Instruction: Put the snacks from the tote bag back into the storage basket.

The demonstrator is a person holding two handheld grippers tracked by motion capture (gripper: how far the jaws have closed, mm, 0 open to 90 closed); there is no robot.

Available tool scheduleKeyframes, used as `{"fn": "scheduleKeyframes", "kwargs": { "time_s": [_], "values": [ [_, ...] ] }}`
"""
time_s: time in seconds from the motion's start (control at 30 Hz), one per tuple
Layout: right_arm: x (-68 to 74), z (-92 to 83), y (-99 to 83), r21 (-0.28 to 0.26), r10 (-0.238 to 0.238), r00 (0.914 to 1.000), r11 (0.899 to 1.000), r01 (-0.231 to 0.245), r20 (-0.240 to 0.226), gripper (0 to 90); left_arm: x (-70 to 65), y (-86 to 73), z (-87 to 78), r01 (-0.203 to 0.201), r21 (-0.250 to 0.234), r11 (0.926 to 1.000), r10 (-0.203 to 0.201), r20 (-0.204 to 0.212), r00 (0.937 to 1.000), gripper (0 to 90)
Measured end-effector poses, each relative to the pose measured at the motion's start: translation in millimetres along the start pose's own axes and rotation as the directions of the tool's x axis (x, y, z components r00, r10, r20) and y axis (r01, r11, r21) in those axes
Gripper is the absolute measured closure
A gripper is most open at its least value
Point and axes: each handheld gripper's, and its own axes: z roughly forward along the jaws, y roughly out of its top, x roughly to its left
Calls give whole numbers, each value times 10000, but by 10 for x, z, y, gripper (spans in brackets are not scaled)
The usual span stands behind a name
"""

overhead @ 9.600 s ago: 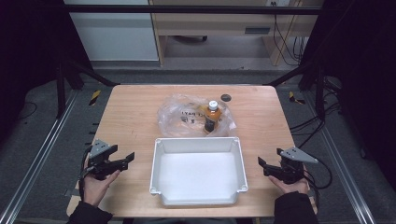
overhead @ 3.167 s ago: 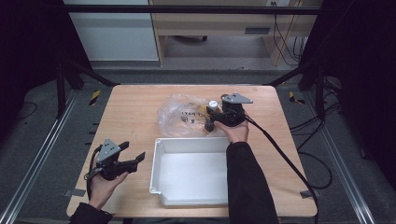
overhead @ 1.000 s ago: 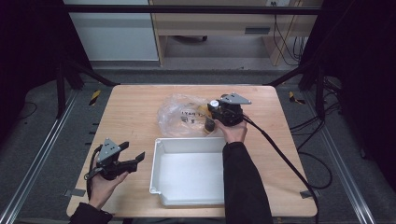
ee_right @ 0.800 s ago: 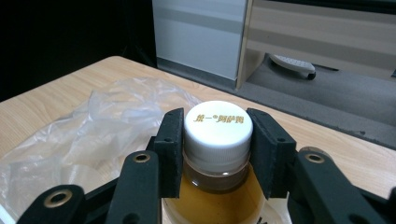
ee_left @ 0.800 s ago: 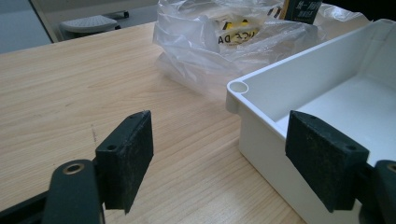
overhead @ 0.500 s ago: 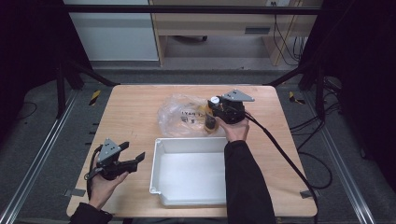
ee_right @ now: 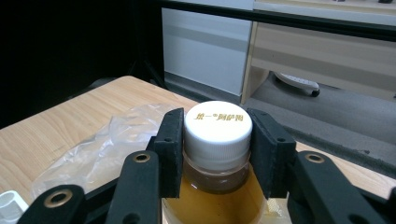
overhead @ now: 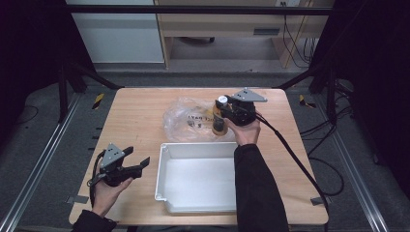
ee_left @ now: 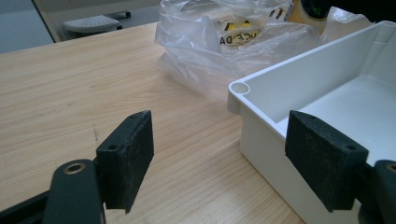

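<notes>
High view: overhead, facing forward and down across the whole surface (overhead: 140, 111). Left gripper view: low, close to the tray (ee_left: 261, 93) corner and plastic bag (ee_left: 210, 46). Right gripper view: tight on the bottle (ee_right: 218, 140). Bag shared by all.

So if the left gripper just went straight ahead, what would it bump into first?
Probably the white bin: the left gripper is open, one jaw aimed at its near corner. The plastic bag lies farther on.

wooden table (overhead: 140, 121) with a white tray (overhead: 167, 157) near the front edge, a crumpled clear plastic bag (overhead: 186, 121) just behind it
</notes>
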Motion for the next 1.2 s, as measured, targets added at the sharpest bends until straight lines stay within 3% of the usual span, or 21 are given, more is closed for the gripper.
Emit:
{"fn": "scheduleKeyframes", "kwargs": {
  "time_s": [0.57, 0.83, 1.2],
  "values": [
    [55, -169, 219, -384, -129, 9996, 9992, 118, -269, 589, -2, 1, 0, -28, 30, 10000, 28, -21, 10000, 233],
    [81, -247, 295, -195, -274, 9985, 9995, 265, -469, 589, -4, 1, 1, -49, 52, 10000, 50, -30, 10000, 233],
    [129, -351, 373, -346, -343, 9970, 9989, 320, -690, 589, -5, 0, 2, -57, 63, 10000, 57, -39, 10000, 234]
  ]
}}
